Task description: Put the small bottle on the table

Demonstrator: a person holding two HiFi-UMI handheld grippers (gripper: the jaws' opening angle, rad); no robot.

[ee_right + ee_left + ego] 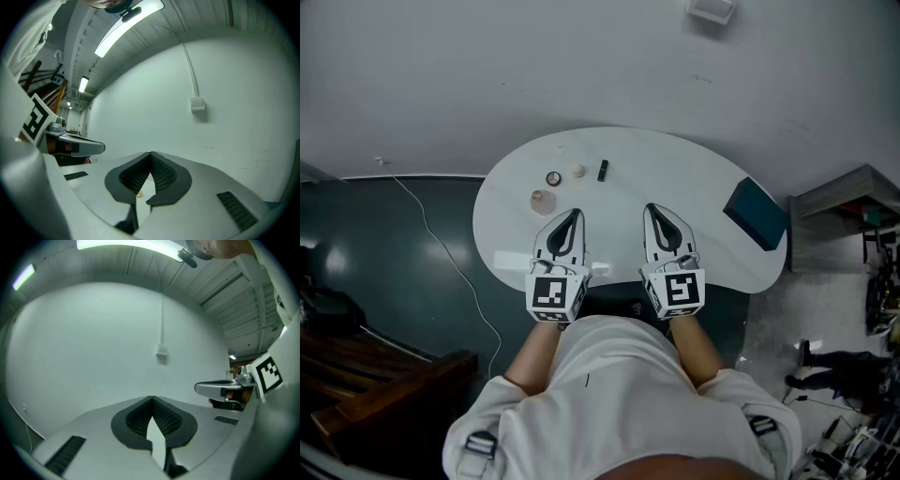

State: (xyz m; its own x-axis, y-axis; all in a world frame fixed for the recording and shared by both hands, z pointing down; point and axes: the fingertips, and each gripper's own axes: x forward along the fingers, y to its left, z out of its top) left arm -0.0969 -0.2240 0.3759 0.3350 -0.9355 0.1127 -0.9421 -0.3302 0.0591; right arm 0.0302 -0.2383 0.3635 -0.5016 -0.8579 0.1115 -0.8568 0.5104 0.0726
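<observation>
while left claw (572, 216) and right claw (652, 210) sit closed and empty, we'd guess the small bottle (543, 200) left of centre is light, slippery; pinch its middle.

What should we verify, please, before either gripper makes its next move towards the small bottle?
1. Left gripper empty: ok, jaws together with nothing between them.
2. Right gripper empty: ok, jaws together with nothing between them.
3. Jaws ready to take something: not ok, both are shut.
4. Target picked out: cannot tell. From above, the pinkish round object and the small cream object could both be it.
5. Dark teal rectangular box out of the way: ok, it lies at the table's right end, apart from both grippers.
6. Bare room on the white curved table: ok.
</observation>
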